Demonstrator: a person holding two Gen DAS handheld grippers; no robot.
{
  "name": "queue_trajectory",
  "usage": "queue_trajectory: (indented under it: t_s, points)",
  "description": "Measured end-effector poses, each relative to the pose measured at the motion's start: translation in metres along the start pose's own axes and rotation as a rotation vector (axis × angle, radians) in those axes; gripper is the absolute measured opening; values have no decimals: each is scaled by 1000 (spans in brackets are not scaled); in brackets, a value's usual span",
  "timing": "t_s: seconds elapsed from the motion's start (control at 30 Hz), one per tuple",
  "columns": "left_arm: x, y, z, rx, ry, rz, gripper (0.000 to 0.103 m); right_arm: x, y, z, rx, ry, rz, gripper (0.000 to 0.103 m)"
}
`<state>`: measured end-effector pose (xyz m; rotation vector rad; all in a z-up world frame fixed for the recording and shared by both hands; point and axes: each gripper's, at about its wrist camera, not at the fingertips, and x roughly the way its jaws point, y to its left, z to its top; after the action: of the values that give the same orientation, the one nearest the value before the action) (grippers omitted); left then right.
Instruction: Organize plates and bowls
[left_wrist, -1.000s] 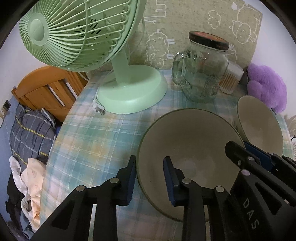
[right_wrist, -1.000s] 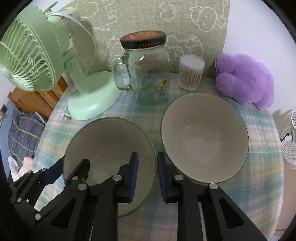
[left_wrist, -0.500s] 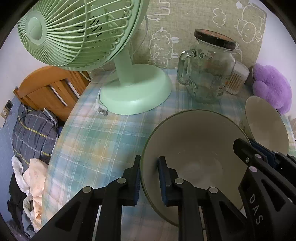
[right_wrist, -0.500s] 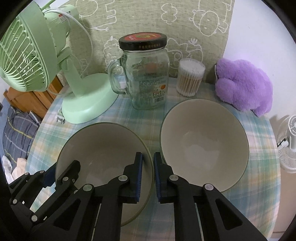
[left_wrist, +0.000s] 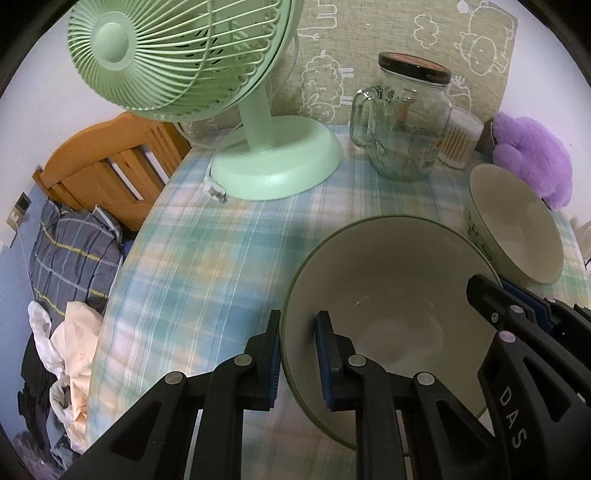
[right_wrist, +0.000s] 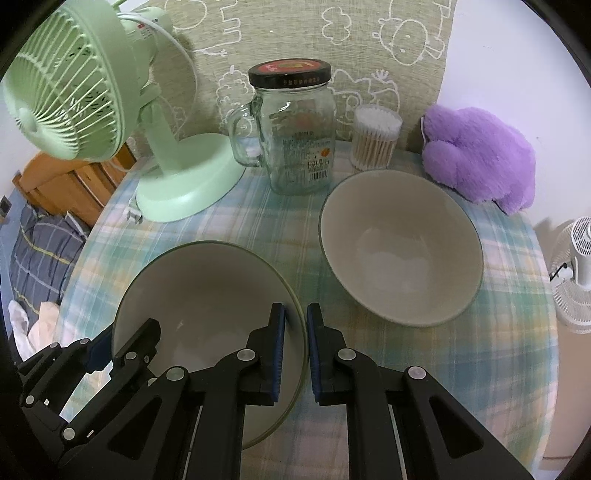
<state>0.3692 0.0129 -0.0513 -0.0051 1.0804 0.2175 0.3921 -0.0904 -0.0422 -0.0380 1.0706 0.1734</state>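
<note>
Ceramic, glossy, pale grey-cream inside w/ thin dark-green rim: near bowl (left_wrist: 388, 314) sits on the bench (left_wrist: 207, 258) at the front, round and deep. Left tongs (left_wrist: 297, 354) are pinching its left wall, one blue pad outside the rim, the other inside. Right tongs (right_wrist: 295, 339) are clamped on the same bowl's right rim, pads either side of the wall. Tongs bodies: black plastic, angular, w/ silver rivets; pads ribbed blue rubber.

Second bowl (right_wrist: 400, 247), same glaze and rim, stands just right of the first, apart from it; green leaf print on its outer wall shows in the left wrist view. Neither tongs touch it.

Bench cover: soft plaid cloth, pale blue, green and cream, rounded edge.

Rear of bench, left to right:
- Fan (right_wrist: 74, 99), mint-green plastic, wire-style grille, round flat base, white cord and plug beside base.
- Jar (right_wrist: 295, 129), clear glass, square-shouldered, w/ handle, black metal lid, paper label w/ barcode.
- Cotton-swab tub (right_wrist: 376, 142), clear cylinder, wood sticks, white tips up.
- Plush item (right_wrist: 480, 158), purple, fuzzy, lumpy.

Backdrop: coarse-weave green fabric (right_wrist: 295, 33) w/ white line drawings. Off-bench left: wooden headboard (left_wrist: 110, 162) and plaid bedding (left_wrist: 70, 254). Far right, a small white fan (right_wrist: 576, 266) below bench level.
</note>
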Motion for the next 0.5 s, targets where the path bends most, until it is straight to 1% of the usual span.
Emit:
queue_trajectory:
  t_s: [0.27, 0.5]
  points:
    - [-21, -2, -20, 4, 1, -5, 15, -22, -3, -21, 8, 5, -3, 15]
    - [-50, -4, -34, 11, -31, -25, 15, -54, -6, -36, 22, -24, -20, 15]
